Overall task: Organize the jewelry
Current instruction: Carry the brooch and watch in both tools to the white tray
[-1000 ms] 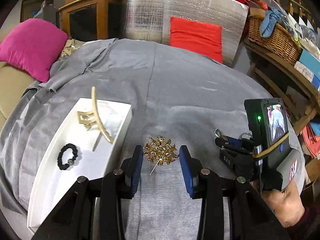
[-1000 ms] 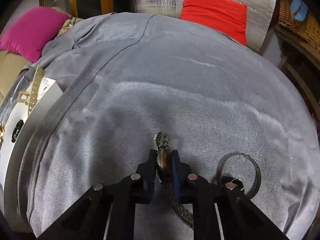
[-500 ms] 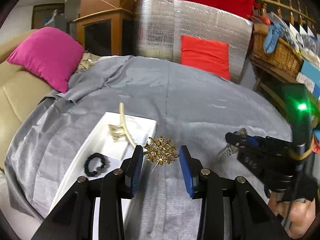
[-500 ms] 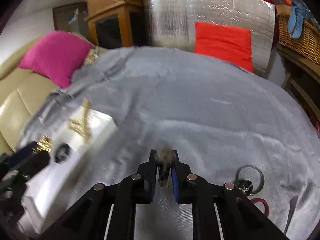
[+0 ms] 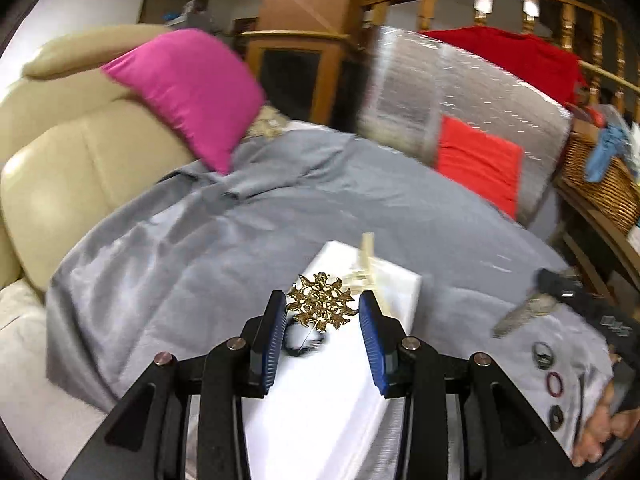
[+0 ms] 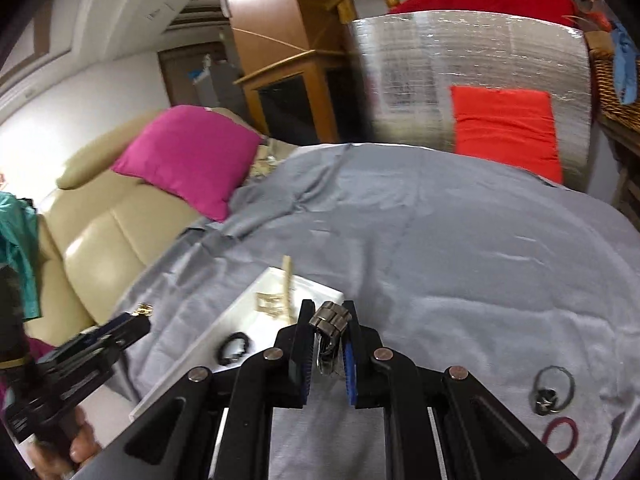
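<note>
**Both tongs loaded above the tray**

Left tongs, tilted downward, clamp a gold brooch over the white tray. Right tongs, angled down likewise, pinch a metal watch band just right of the tray's edge.

Bracelet in tray on cloth

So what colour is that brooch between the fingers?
Gold; the brooch shows best in the left wrist view.
</note>
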A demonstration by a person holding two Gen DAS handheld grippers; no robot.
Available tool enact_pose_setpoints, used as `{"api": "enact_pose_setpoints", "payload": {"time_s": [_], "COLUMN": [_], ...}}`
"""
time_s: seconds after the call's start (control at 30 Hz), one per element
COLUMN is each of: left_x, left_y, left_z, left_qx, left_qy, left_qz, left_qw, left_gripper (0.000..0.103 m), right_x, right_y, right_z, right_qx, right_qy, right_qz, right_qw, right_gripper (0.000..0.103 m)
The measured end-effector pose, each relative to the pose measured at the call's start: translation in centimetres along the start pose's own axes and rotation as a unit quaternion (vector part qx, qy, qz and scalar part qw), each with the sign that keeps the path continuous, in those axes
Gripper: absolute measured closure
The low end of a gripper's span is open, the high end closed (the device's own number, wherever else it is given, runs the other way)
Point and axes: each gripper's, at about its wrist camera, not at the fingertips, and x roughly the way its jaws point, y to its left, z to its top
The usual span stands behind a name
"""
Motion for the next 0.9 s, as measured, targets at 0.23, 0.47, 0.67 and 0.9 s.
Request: {"api": "enact_pose_setpoints", "payload": {"time_s": [0.23, 0.47, 0.67, 0.9], "left_x": [1.9, 3.5, 5.6, 8.2], "left_y": [4.5, 3.9, 3.1, 3.3], "left_z": [-0.3, -1.3, -2.5, -3.7], "left_qx": [-0.034, -0.027, -0.018, -0.032], "left_qy": [0.031, 0.073, 0.123, 0.166], "left_qz": [0.057, 0.051, 0.064, 0.070], "left_qw": [0.9973, 0.9956, 0.9902, 0.9831], "left_gripper": [0.064, 0.064, 0.064, 0.064], "right_x": [0.8, 2.9, 7.3, 11.6], "right_y": [3.1, 6.9, 8.1, 6.7], "right_z": [0.4, -0.4, -3.1, -4.8], "right_qx": [-0.010, -0.010, -0.001, 0.025], "right_qy": [0.006, 0.021, 0.077, 0.120], "right_qz": [0.064, 0.126, 0.143, 0.135], "right_qw": [0.998, 0.992, 0.987, 0.983], "right_gripper": [0.089, 0.089, 0.089, 0.089]}}
